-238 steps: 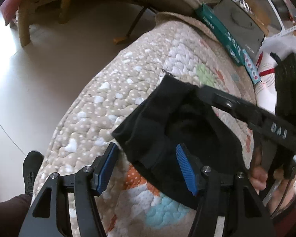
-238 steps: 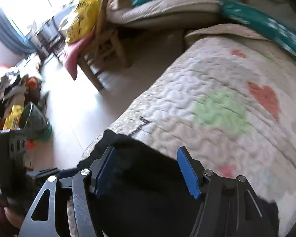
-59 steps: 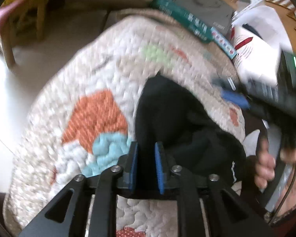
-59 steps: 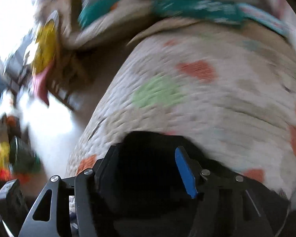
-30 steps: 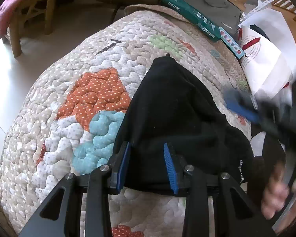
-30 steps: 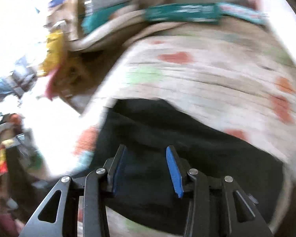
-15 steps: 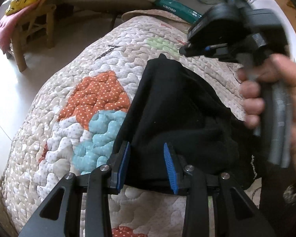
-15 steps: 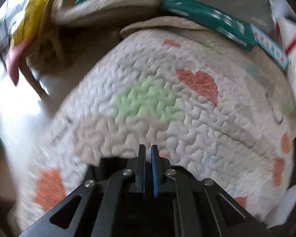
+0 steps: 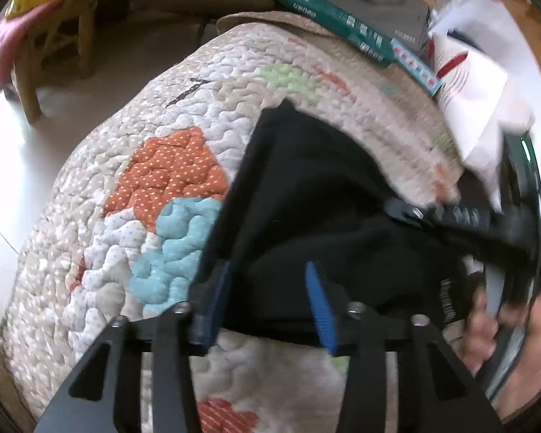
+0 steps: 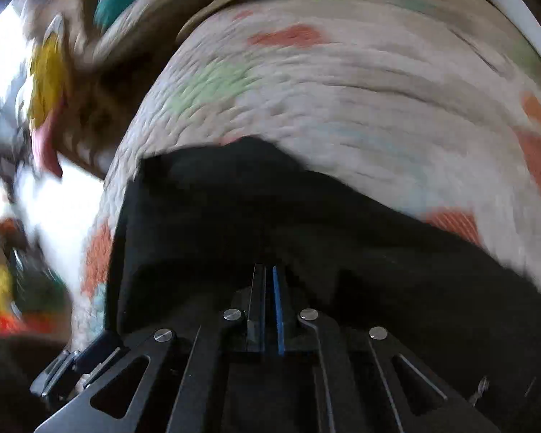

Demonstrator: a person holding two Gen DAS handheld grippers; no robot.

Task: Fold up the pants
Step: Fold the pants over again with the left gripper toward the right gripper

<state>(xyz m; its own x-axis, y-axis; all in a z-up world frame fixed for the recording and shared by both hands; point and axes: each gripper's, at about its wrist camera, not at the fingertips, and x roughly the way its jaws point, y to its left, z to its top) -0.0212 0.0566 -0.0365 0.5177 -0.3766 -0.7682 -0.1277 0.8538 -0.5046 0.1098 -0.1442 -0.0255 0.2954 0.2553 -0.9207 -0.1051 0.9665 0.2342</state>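
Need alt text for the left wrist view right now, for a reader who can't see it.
The open left gripper straddles the near edge of folded black pants on a patchwork quilt. The right gripper reaches in from the right, blurred.

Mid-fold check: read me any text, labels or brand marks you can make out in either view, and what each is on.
"trenoo", roughly, partly blurred: green box past the quilt.
White print on the pants label: unreadable.
Small mark on the grey case: too small.
Embossed letters on the right gripper arm: blurred.
Right wrist view: nothing legible.
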